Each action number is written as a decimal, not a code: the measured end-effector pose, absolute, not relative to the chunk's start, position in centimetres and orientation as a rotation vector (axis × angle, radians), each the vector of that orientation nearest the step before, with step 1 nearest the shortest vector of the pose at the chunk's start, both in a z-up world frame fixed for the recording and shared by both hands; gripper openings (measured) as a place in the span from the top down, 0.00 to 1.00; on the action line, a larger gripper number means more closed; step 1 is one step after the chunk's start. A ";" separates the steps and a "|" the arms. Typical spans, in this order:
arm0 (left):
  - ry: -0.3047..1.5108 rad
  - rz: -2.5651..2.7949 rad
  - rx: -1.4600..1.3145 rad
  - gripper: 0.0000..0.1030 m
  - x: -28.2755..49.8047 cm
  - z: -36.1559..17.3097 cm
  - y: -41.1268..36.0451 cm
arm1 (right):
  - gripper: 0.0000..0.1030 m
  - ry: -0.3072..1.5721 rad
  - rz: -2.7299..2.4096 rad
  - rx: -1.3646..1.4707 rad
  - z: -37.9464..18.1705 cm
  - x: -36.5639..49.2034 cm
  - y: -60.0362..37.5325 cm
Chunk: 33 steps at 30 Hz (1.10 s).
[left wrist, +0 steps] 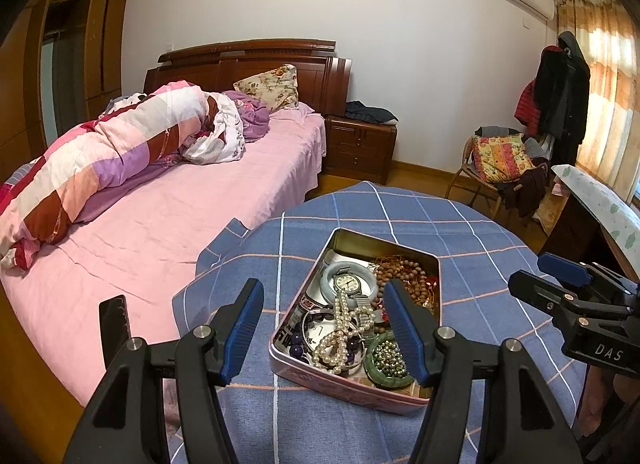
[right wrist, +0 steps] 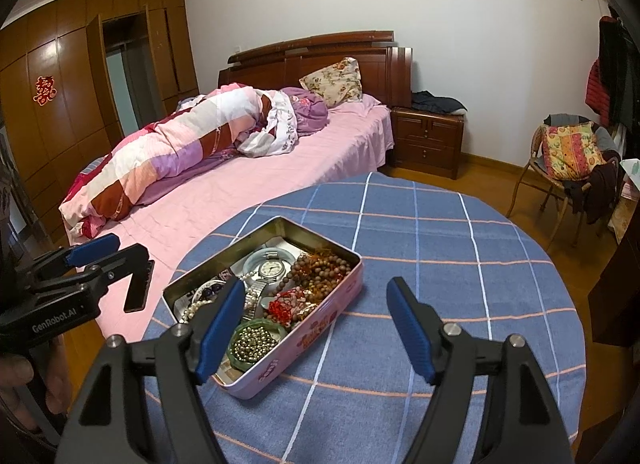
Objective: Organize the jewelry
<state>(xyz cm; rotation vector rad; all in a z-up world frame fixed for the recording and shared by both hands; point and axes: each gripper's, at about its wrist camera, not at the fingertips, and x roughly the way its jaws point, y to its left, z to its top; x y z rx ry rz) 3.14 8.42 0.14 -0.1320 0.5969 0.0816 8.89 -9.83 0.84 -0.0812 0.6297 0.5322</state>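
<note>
A pink tin stands open on the round table's blue checked cloth. Inside lie a wristwatch, a pearl necklace, brown wooden beads and a green bangle filled with small metal beads. My left gripper hovers open just short of the tin's near end, with nothing between its blue pads. In the right wrist view the tin sits left of centre, with the watch and red beads showing. My right gripper is open and empty, to the right of the tin.
A bed with a pink sheet and a rolled quilt runs along the table's left side, with a dark phone on its edge. A nightstand, a chair heaped with clothes and a desk stand beyond and to the right.
</note>
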 end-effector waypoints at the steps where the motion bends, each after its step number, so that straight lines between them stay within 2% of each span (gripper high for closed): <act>1: 0.597 0.082 -0.132 0.39 3.1 0.1 8.4 | 0.26 0.630 0.532 -0.081 0.8 8.9 -9.8; 33: 0.632 0.082 -0.160 0.39 3.6 -0.4 8.5 | 0.22 0.633 0.525 -0.083 0.5 9.2 -10.0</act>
